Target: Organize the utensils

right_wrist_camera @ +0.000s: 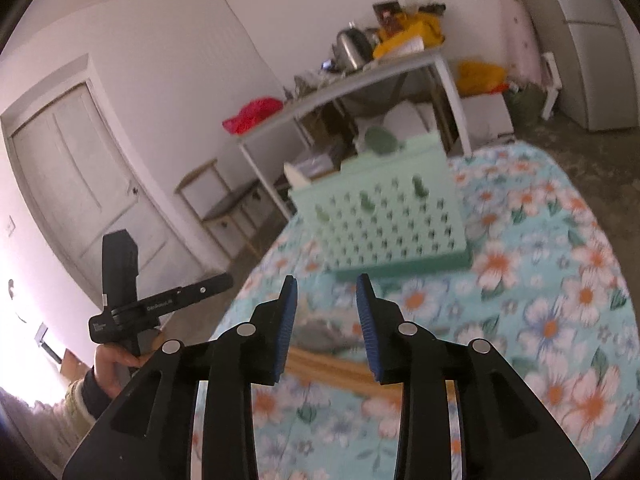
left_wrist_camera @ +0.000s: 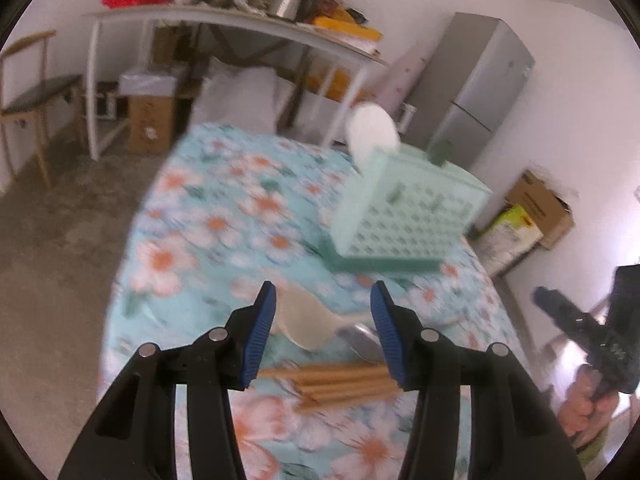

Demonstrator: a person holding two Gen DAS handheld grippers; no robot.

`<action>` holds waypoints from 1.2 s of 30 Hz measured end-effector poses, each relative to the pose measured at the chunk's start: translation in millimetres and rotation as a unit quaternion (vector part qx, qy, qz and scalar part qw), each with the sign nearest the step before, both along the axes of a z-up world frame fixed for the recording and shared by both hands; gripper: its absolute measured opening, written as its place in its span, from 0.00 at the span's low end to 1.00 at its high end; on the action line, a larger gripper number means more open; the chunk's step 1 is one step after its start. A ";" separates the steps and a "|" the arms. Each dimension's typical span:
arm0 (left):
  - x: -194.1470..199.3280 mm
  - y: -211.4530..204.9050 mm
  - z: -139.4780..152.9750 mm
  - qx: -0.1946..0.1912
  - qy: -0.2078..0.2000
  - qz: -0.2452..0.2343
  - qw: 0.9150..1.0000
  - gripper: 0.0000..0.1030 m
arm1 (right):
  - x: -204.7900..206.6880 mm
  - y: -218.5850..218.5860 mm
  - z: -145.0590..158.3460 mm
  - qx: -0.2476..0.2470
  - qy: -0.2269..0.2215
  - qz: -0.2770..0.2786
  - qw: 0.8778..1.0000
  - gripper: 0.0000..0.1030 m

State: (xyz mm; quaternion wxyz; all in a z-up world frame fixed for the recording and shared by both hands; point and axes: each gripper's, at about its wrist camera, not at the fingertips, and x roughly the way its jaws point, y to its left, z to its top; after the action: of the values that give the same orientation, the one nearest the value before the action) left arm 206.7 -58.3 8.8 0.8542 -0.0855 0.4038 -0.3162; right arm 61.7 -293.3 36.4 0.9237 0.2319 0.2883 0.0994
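Only the left wrist view shows the cream spoon [left_wrist_camera: 306,322] and a white scoop [left_wrist_camera: 372,132] standing up out of the mint green utensil holder [left_wrist_camera: 404,216]; the right wrist view shows instead a dark green utensil [right_wrist_camera: 382,142] at the holder's top. Both grippers are open and hold nothing — the left gripper [left_wrist_camera: 323,334] about half wide, the right gripper [right_wrist_camera: 326,330] narrower. Below and between the fingers lie wooden chopsticks [left_wrist_camera: 344,386] and a metal spoon [left_wrist_camera: 360,342] on the floral tablecloth [left_wrist_camera: 208,216]; the holder stands beyond the fingertips.
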 end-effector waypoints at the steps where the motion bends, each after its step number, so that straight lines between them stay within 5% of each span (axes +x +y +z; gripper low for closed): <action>1: -0.6 -3.9 -3.2 -0.006 0.008 -0.008 1.000 0.46 | -1.6 1.6 -4.6 0.005 0.007 0.000 1.000 0.30; 5: -4.6 -23.2 -24.1 -0.031 0.045 -0.044 0.998 0.41 | -12.3 8.0 -16.5 0.019 0.022 -0.003 1.000 0.31; 16: 3.1 -46.8 -65.2 -0.003 0.100 -0.040 0.994 0.27 | -38.7 20.2 -32.3 0.002 0.040 -0.011 0.999 0.33; 36: 13.6 -65.1 -78.0 0.022 0.108 0.000 0.994 0.11 | -52.9 8.5 -45.7 0.037 0.041 -0.026 0.998 0.34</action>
State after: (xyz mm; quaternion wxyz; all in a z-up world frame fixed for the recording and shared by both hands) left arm 220.3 -123.4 -69.2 0.8074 -0.0998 0.5005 -0.2962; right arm 8.8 -284.8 -9.3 0.9040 0.2773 0.3162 0.0764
